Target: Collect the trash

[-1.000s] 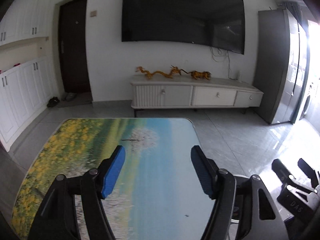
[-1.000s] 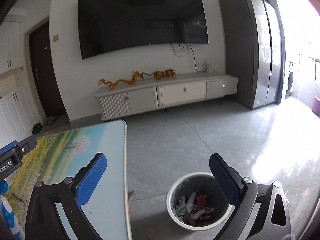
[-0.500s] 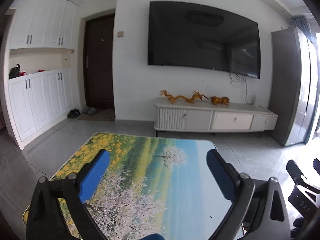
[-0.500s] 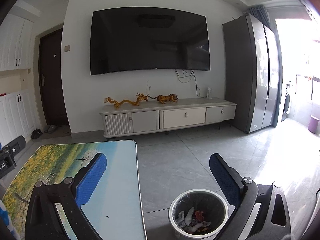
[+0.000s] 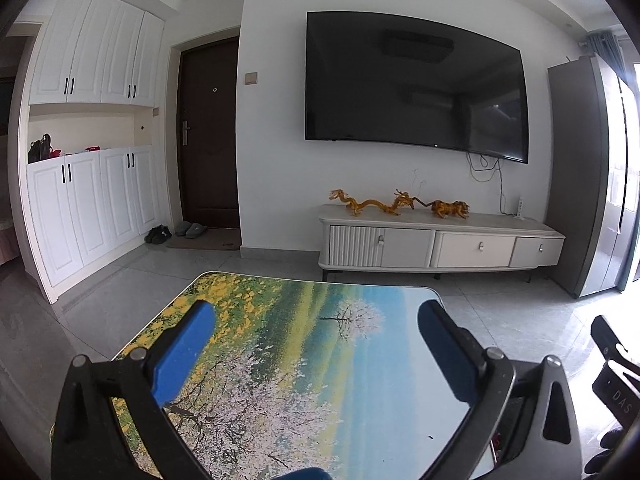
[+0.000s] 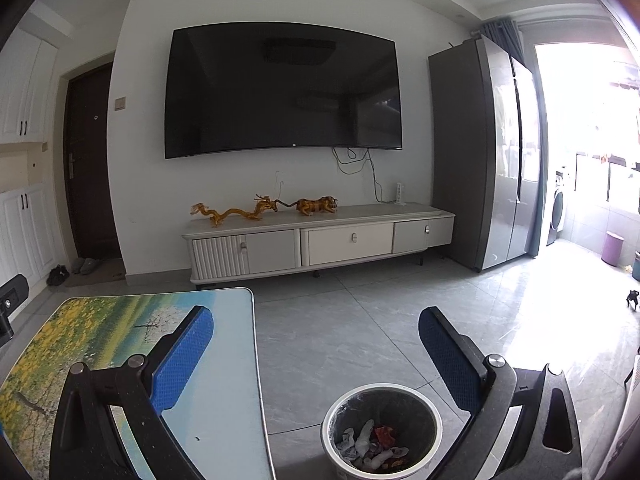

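A round waste bin (image 6: 383,432) with a dark liner stands on the floor right of the table and holds crumpled white and red trash (image 6: 374,442). My right gripper (image 6: 316,336) is open and empty, held above the bin and the table's right edge. My left gripper (image 5: 316,332) is open and empty above the table (image 5: 304,360), whose top is printed with a landscape picture. A small blue thing shows at the bottom edge of the left wrist view (image 5: 308,474). The table also shows in the right wrist view (image 6: 224,400).
A white TV cabinet (image 6: 320,240) with orange figurines stands against the far wall under a large TV (image 6: 280,96). A grey fridge (image 6: 480,152) is at the right. White cupboards (image 5: 88,184) and a dark door (image 5: 208,136) are at the left. The floor is grey tile.
Both grippers have risen and tilted up, so more wall and ceiling show. The left jaws have opened wider. The right gripper stayed open.
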A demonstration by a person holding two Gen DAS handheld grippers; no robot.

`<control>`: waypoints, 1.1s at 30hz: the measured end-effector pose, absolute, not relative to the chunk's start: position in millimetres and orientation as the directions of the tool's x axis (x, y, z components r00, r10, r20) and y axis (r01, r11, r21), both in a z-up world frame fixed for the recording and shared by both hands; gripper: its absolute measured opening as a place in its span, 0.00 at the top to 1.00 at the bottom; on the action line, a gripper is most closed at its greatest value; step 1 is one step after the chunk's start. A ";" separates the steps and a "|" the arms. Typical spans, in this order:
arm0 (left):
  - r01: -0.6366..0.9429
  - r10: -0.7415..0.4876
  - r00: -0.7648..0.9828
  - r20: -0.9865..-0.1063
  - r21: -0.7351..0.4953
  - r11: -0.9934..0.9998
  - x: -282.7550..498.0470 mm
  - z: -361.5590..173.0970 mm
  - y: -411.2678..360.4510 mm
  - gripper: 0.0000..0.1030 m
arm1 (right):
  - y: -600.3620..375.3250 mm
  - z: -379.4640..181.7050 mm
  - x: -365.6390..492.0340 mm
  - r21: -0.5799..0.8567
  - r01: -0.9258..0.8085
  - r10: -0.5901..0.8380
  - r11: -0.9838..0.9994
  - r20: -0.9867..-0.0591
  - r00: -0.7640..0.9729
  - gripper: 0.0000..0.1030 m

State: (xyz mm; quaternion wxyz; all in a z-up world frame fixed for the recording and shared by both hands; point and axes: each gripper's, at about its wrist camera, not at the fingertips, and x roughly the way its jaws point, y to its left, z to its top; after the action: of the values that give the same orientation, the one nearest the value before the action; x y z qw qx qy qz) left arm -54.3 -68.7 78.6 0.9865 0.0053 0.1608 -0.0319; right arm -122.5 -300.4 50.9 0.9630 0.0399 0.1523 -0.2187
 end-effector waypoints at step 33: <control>0.073 -0.062 0.933 -0.353 0.020 0.997 -46.8 63.1 -74.8 0.01 | -322.2 42.2 -129.3 0.067 0.484 -0.434 0.873 -0.347 0.831 0.00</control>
State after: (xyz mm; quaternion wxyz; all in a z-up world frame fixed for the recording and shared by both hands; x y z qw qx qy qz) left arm -46.8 -74.8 63.1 0.9831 0.0162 0.1791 -0.0344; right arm -129.3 -322.2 42.2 0.9538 0.0764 0.1629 -0.2405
